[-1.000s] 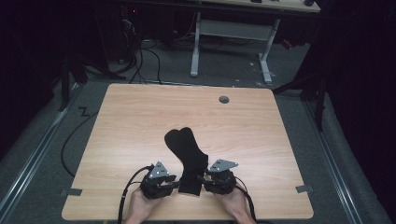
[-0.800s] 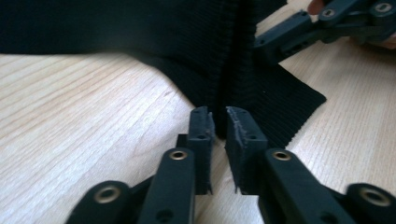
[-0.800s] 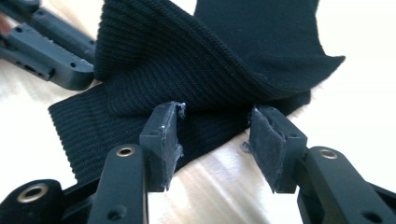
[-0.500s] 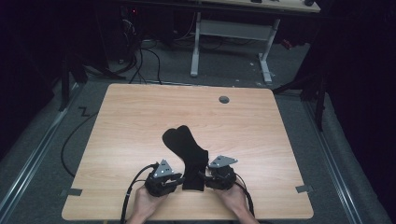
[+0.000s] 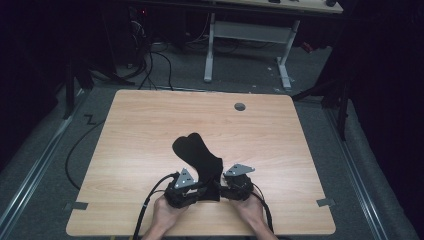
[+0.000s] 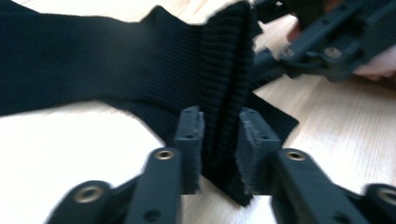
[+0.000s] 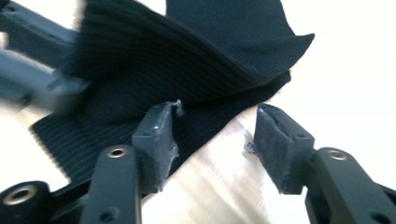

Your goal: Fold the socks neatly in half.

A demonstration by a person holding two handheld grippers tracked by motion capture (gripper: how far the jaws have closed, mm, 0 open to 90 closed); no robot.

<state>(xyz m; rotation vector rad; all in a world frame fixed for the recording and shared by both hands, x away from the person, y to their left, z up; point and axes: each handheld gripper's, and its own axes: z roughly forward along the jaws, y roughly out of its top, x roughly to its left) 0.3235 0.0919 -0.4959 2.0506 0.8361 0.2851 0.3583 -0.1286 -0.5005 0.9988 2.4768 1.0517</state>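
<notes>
Lying near the front edge of the table [image 5: 130, 130], the black sock [image 5: 196, 155] stretches away from the person, its rounded toe pointing toward the middle. Its knit is finely ribbed and soft, and the cuff end is pulled up into a standing fold. The left gripper [image 6: 219, 140] pinches that fold between its black padded jaws. The right gripper [image 7: 215, 135] stands with jaws apart, one pad just touching the cuff's edge over pale wood-grain tabletop. A small round grey cap [image 5: 240, 106] sits far back.
</notes>
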